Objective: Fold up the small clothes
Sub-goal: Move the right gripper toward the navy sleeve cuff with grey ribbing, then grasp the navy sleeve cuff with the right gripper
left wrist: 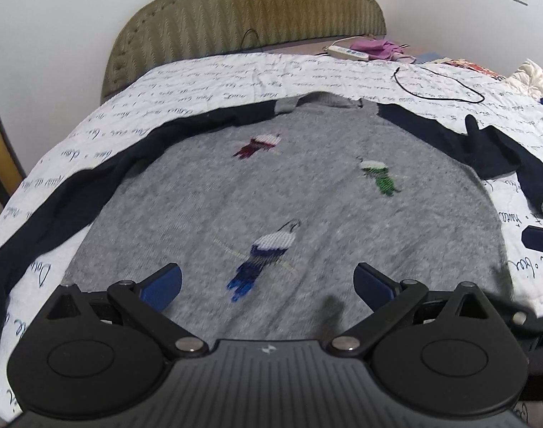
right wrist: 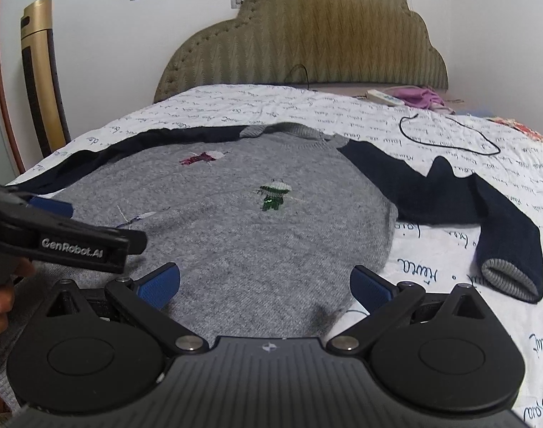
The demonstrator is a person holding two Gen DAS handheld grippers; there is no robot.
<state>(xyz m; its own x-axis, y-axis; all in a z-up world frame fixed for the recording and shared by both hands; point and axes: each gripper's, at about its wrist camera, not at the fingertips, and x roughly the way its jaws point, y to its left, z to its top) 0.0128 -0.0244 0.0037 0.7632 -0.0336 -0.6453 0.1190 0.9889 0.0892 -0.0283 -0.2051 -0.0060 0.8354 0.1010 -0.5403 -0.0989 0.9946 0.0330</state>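
1. Your left gripper stands wide apart, holding nothing, above the grey sweater.
2. Your right gripper is likewise spread wide, gripping nothing, over the hem.
3. The sweater lies flat on the bed quilt, navy sleeves outspread.

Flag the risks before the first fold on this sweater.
1. The right sleeve lies bunched and bent; folding it as is may trap creases.
2. The black cable lies loose on the bedspread near the collar; it could snag.
3. Both grippers, left gripper and right gripper, are open and close together, so they could collide.
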